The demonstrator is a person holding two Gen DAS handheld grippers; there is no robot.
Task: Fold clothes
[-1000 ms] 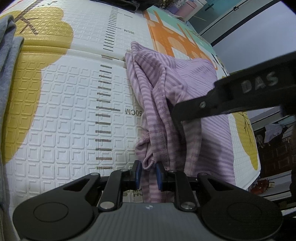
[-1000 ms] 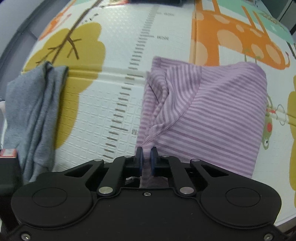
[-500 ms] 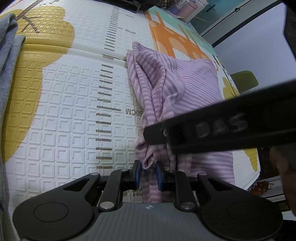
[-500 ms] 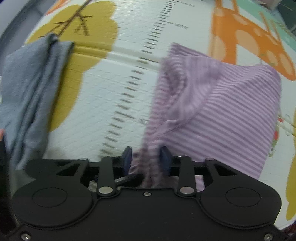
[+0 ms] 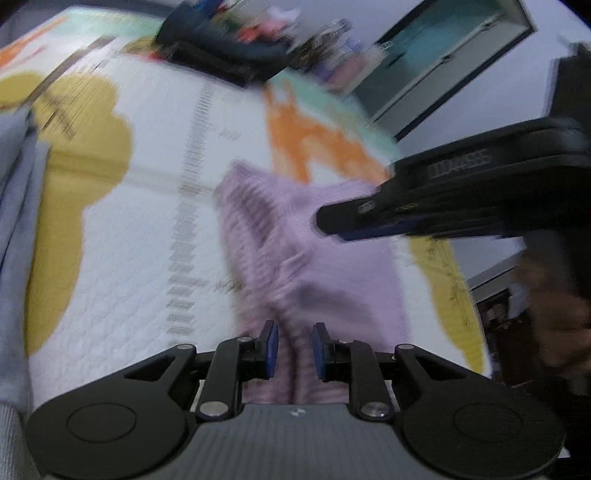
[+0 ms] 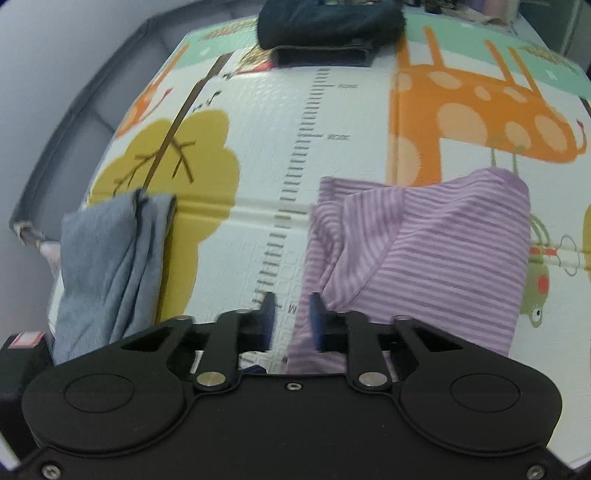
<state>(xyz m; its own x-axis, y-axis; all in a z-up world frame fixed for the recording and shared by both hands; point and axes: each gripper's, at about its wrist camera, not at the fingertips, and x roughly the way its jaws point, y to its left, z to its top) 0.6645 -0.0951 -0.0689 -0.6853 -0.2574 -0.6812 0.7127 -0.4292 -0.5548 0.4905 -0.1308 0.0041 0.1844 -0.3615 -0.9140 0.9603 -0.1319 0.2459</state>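
Right wrist view: striped purple garment (image 6: 424, 266) lies part-folded on the play mat (image 6: 258, 122), toward the mat's near right side, long axis running from the near edge away toward the orange giraffe print. Its left margin is bunched into a ridge of folds, and the near end of that ridge runs down right by the right gripper (image 6: 290, 317). Jaws there are closing, gap narrow. Cloth sits against the right-hand pad only; the left pad has bare mat behind it, so no pinch as I read it.

Left wrist view is heavily motion-blurred. Left gripper (image 5: 294, 349) is at the same near end of the garment, jaws nearly closed with a strip of purple fabric standing in the gap. Can't tell whether the pads actually bite. The right tool crosses above the garment here, clear of it.

Both grippers are at the near hem, so the fold likely goes away from the near edge. Grey garment (image 6: 107, 266) sits at the left edge, dark folded pile (image 6: 328, 33) at the far edge.
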